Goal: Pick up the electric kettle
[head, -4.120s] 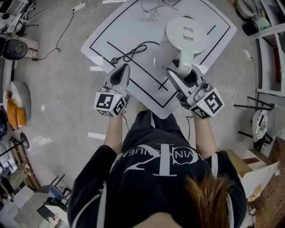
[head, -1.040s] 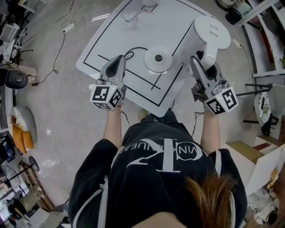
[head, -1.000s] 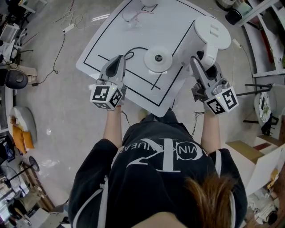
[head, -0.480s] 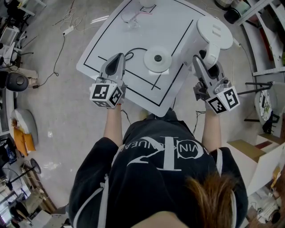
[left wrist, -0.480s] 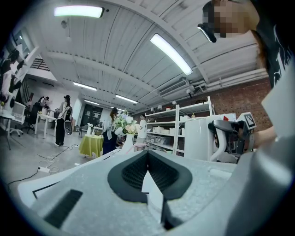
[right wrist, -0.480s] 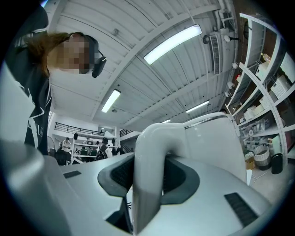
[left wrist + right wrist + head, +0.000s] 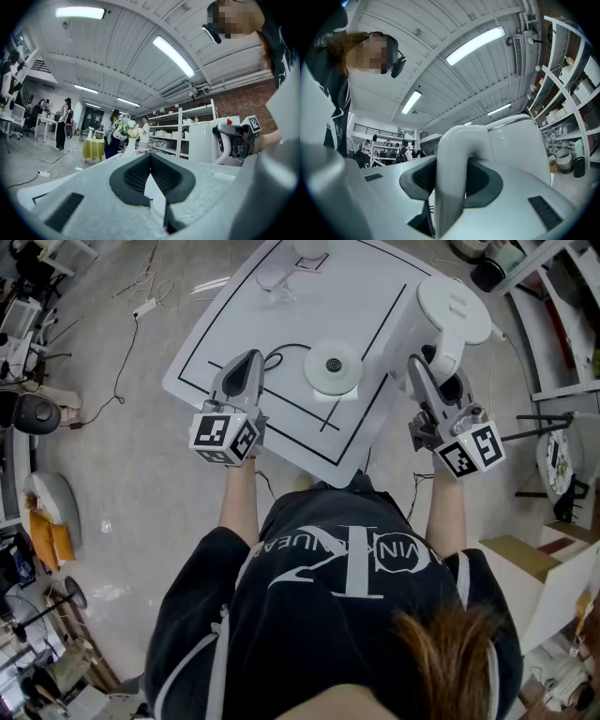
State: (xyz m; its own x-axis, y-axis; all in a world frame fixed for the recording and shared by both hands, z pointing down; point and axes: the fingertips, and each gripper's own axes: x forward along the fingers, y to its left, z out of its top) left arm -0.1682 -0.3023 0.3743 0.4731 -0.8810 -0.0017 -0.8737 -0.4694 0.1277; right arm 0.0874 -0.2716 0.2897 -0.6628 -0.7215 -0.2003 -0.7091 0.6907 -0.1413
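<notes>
Head view: the electric kettle (image 7: 433,322) lies at the upper right of the frame, over the tabletop's (image 7: 281,315) right edge and off its round base (image 7: 333,367), which stands bare near the frame's centre. The right gripper (image 7: 419,371) meets the kettle at its handle (image 7: 441,360). The left gripper (image 7: 244,371) hangs at centre left, near the cord (image 7: 281,355).

Left gripper view: the left gripper's (image 7: 151,161) jaws are pressed together on nothing; the kettle (image 7: 204,140) shows at the right.

Right gripper view: the right gripper's (image 7: 451,183) jaws pinch the white handle (image 7: 454,140), with the kettle body (image 7: 520,145) beyond.

Risk, as a judgement: held by the handle alone, the kettle may pivot or slide between the pads, more so if water adds weight, and near the edge a slip could miss the tabletop.

Contents: the lid (image 7: 454,307) is shut, so what the kettle holds cannot be told.
</notes>
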